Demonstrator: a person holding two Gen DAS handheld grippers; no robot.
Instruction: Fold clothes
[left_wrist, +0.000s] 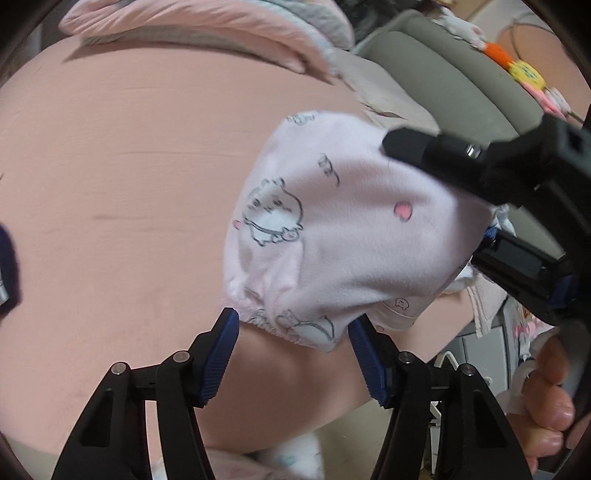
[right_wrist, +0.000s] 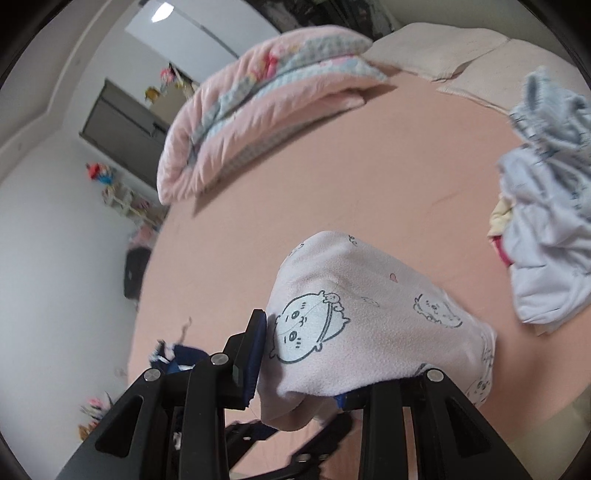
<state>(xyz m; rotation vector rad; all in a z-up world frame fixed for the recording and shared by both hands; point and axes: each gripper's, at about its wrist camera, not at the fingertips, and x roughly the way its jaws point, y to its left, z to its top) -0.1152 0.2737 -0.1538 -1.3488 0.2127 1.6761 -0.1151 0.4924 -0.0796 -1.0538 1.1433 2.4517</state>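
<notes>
A pale pink fleece garment (left_wrist: 351, 229) printed with cartoon animals hangs above the pink bed sheet (left_wrist: 129, 184). My right gripper (right_wrist: 310, 343) is shut on it. The cloth (right_wrist: 369, 295) bunches between the jaws and drapes over the right finger, hiding most of it. In the left wrist view the right gripper (left_wrist: 436, 190) comes in from the upper right with the cloth in its grip. My left gripper (left_wrist: 293, 321) is open just under the garment. The gathered elastic hem (left_wrist: 266, 321) lies between its blue fingertips (left_wrist: 225, 332).
A folded pink quilt (right_wrist: 266, 103) lies at the far side of the bed, with a beige pillow (right_wrist: 436, 55) beside it. Loose clothes are piled at the right (right_wrist: 546, 240). A dark blue garment (right_wrist: 181, 354) lies at the bed's left edge. A person's hand (left_wrist: 550, 406) holds the right gripper.
</notes>
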